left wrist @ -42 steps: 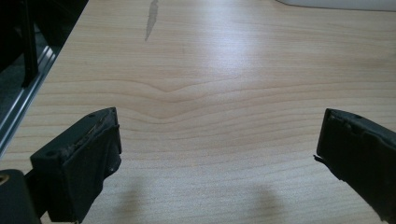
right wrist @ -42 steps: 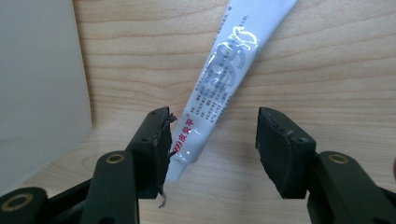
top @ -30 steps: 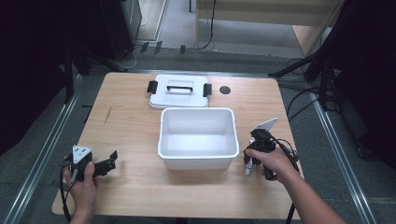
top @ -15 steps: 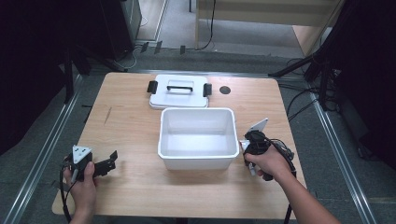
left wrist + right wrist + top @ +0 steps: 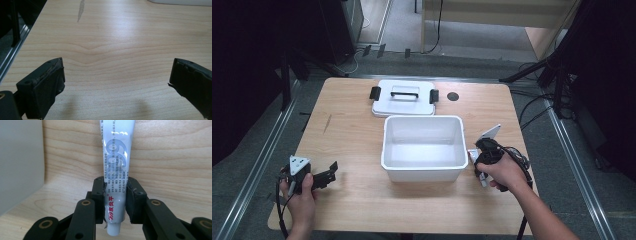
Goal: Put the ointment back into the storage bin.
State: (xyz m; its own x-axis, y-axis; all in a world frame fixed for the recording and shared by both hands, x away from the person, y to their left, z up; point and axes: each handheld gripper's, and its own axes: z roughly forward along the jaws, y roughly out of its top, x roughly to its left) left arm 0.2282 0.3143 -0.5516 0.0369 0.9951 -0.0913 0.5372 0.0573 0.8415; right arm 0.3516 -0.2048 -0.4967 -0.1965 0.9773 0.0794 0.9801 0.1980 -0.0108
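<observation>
A white ointment tube [image 5: 116, 170] with blue and red print lies on the wooden table just right of the white bin [image 5: 422, 171]. My right gripper [image 5: 115, 195] points down at it and is shut on its lower part, cap end toward the camera. From above, the right gripper [image 5: 479, 164] sits under the person's hand, and an end of the tube [image 5: 473, 153] pokes out beside it. At the table's front left, my left gripper [image 5: 330, 172] is held low over bare wood. Its jaws stand wide apart, and the left gripper [image 5: 117, 82] has nothing between them.
The bin is empty and its wall [image 5: 20, 165] stands close to the left of the tube. A white lid [image 5: 404, 98] with a black handle and black clasps lies behind the bin. A small dark hole [image 5: 453, 96] marks the table's back right.
The right hand has shifted slightly toward the bin and tilted over the tube. The left hand and its gripper have not moved.
</observation>
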